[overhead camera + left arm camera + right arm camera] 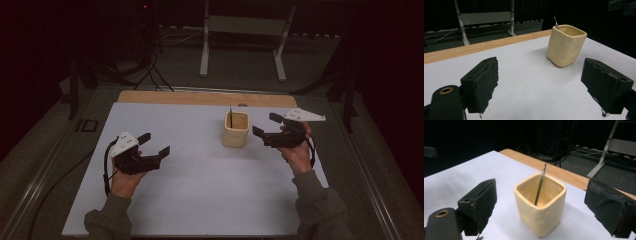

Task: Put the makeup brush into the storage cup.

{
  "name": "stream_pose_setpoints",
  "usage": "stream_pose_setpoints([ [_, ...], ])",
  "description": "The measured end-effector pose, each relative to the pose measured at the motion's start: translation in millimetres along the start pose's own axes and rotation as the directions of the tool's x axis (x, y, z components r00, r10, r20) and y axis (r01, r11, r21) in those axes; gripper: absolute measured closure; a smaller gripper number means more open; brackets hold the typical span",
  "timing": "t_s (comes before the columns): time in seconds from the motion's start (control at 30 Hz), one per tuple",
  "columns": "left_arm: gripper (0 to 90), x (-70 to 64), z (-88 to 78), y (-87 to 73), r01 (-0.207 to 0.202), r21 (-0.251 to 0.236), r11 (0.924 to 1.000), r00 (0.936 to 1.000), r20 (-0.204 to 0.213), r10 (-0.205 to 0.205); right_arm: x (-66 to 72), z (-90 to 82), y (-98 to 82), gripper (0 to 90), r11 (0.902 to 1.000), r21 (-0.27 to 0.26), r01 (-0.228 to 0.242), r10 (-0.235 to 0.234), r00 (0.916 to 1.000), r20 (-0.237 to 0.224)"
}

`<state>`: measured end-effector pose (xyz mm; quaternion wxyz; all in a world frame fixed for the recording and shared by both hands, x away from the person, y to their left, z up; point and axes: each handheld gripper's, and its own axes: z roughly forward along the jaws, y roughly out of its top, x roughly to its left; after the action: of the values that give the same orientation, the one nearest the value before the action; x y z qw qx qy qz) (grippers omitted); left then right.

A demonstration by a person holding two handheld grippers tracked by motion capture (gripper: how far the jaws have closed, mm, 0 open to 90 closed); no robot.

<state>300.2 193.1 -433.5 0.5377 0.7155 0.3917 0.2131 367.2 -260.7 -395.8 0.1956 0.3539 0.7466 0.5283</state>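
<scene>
High view: the cream cup (235,129) stands upright on the white table (190,190), a thin metal stick (231,114) leaning inside; the right hand-held gripper (263,126) sits just beside the cup, jaws spread; the left hand-held gripper (154,145) hangs well apart from the cup, jaws also spread; left gripper view: cup (565,45) far ahead, nothing between the jaws; right gripper view: cup (540,206) centred between the parted jaws; I'd keep level, straddle the walls squarely, and squeeze gently so the stick (540,185) stays put
</scene>
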Motion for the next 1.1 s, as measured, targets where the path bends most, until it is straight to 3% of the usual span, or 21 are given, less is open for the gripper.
stream_pose_setpoints([
  [0.7, 15.5, 3.4, -10.5, -3.1, -0.004, 0.002, 1.0000, 0.9999, -0.013, 0.004, 5.0, -22.5, -28.3, 10.2, 0.9998, 0.020, -0.006, 0.006, 0.9999, -0.013],
  [1.1, 15.4, 4.5, -15.8, -7.7, -0.015, 0.013, 0.9998, 0.9997, -0.019, 0.015, 4.0, -38.1, -47.9, 9.8, 0.9995, -0.006, -0.032, 0.031, 0.9995, -0.009],
])
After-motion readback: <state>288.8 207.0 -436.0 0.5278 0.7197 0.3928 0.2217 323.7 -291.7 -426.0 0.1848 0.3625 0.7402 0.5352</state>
